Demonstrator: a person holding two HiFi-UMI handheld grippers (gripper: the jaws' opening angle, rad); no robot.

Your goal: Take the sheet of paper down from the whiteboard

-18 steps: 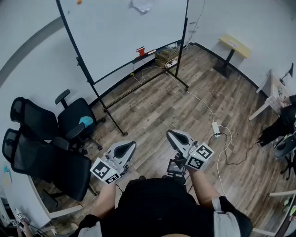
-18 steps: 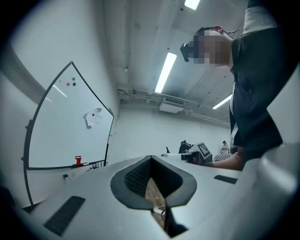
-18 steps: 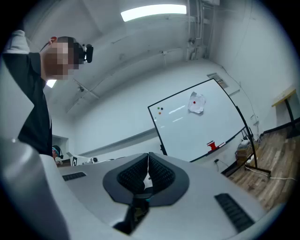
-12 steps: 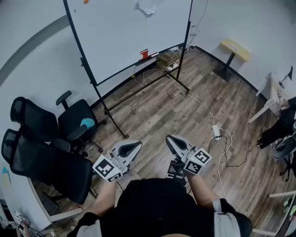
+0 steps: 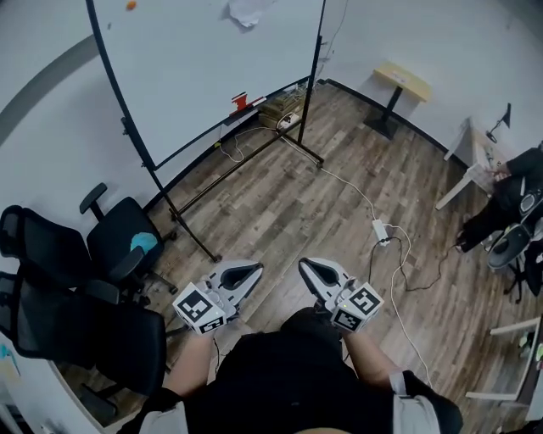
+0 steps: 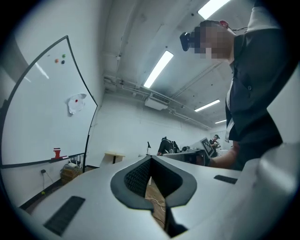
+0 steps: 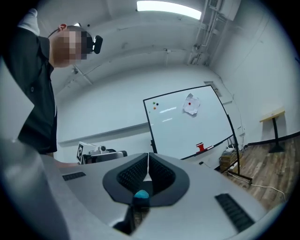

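The large white whiteboard (image 5: 204, 59) on its black rolling stand stands across the brown wooden plank floor (image 5: 280, 199), well apart from me. To the left of it are black mesh office chairs (image 5: 114, 242).

The left gripper (image 5: 248, 272) and the right gripper (image 5: 305, 266) are low in front of the person's body, side by side and pointing level toward the board. The fingers of both are clenched together and nothing is between them.

The crumpled white sheet of paper (image 5: 244, 10) is still fixed high on the whiteboard, near its top right part. So I judge that the task is only at its beginning: nothing is taken down. What is left is to walk to the board, lift a gripper to the sheet, release the fingers, take the paper and pull it off.

The head view cuts the board at the top edge, so the sheet is only partly seen there. The two gripper views show the whole board with the sheet, and also small coloured magnet dots (image 6: 60, 59) in its upper left corner. A small red object (image 5: 239, 101) sits on the tray of the board.
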